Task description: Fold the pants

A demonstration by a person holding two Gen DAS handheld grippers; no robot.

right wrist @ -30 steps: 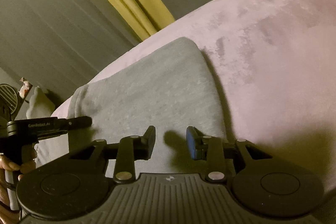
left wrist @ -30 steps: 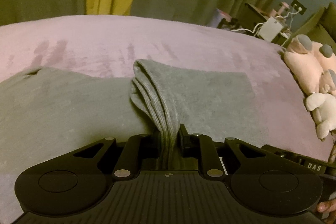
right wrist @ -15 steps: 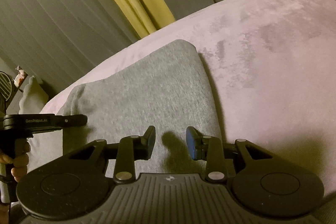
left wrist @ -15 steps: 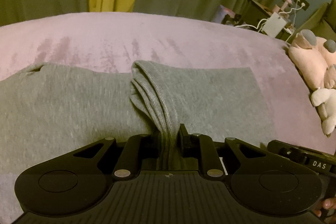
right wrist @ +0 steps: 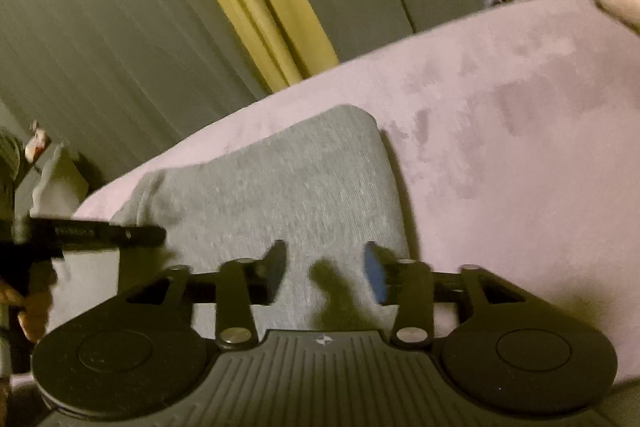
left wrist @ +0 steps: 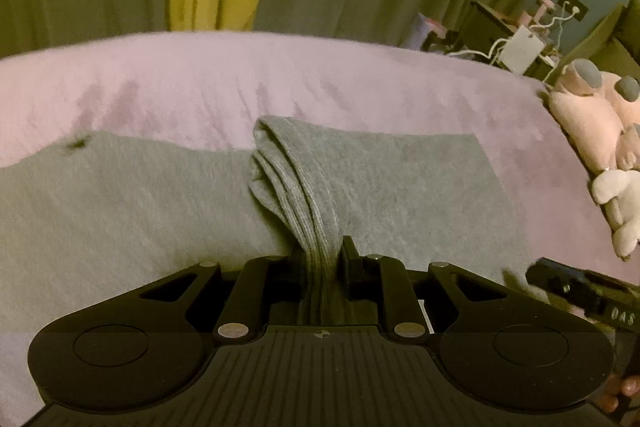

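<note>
On the pink bedspread (left wrist: 360, 83) lay the grey pants (left wrist: 400, 187), folded over and spread flat. Pinched between the narrow jaws of the left gripper (left wrist: 322, 259) was a bunched ridge of their cloth. Just above the fabric near the folded end hovered the right gripper (right wrist: 324, 267), its jaws opening with nothing between them. I judged a fold was midway; next, the right one needed to close on the edge beside its partner so both could carry it over.

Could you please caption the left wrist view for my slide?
Left gripper shut on a bunched fold of grey pants lying on a pink blanket.
</note>
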